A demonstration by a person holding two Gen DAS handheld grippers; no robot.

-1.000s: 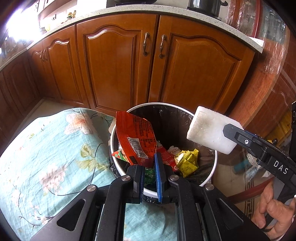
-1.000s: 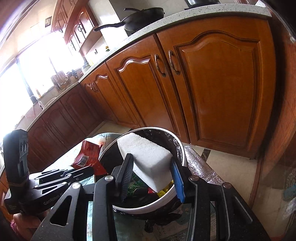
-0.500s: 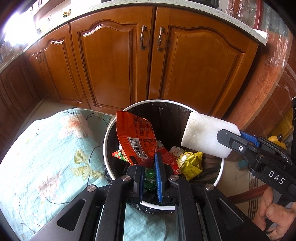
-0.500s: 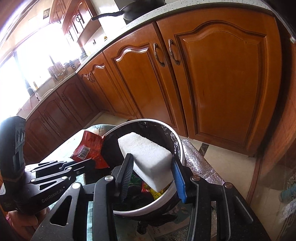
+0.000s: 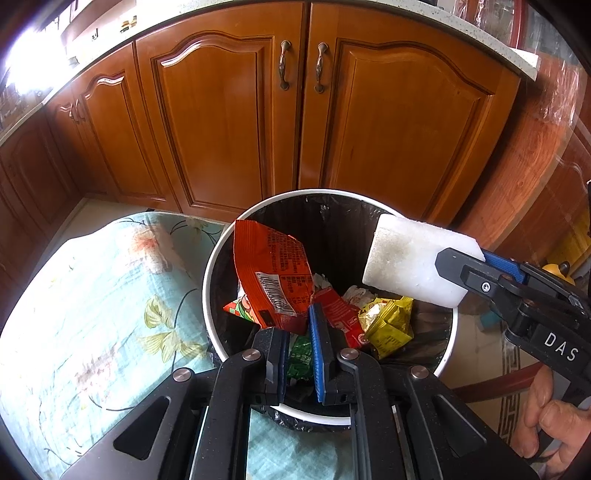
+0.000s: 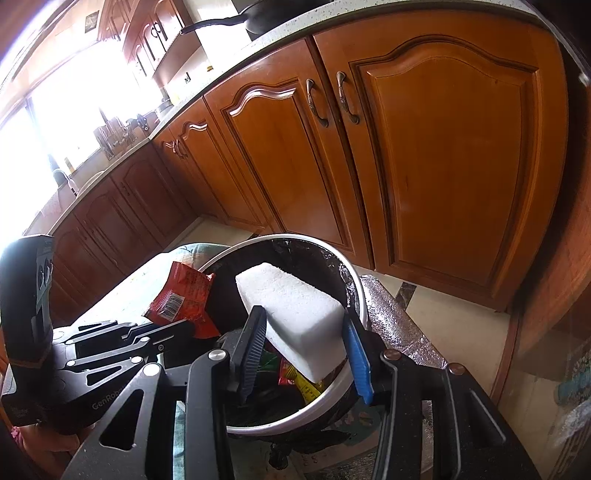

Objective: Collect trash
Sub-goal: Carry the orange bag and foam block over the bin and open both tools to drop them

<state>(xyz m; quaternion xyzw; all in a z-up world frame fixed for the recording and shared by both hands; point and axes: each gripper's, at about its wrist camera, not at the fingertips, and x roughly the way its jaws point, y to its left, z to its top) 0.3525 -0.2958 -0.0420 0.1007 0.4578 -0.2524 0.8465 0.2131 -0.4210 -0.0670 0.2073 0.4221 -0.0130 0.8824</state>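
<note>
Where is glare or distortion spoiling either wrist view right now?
Right wrist view: the window is blown out white, washing out the counter beside it; the foam block and bin stay sharp. Left wrist view: only a small glare patch at the top left corner; the red wrapper reads clearly. Fisheye bends the cabinet doors in both.

Warm orange-brown wooden cabinets [image 5: 229,122] with curvy door panels and dark metal handles [image 5: 284,64], speckled pale countertop [image 6: 280,35] above, cream tiled floor [image 6: 454,321] below, blown-out bright window [image 6: 70,110] far left.
</note>
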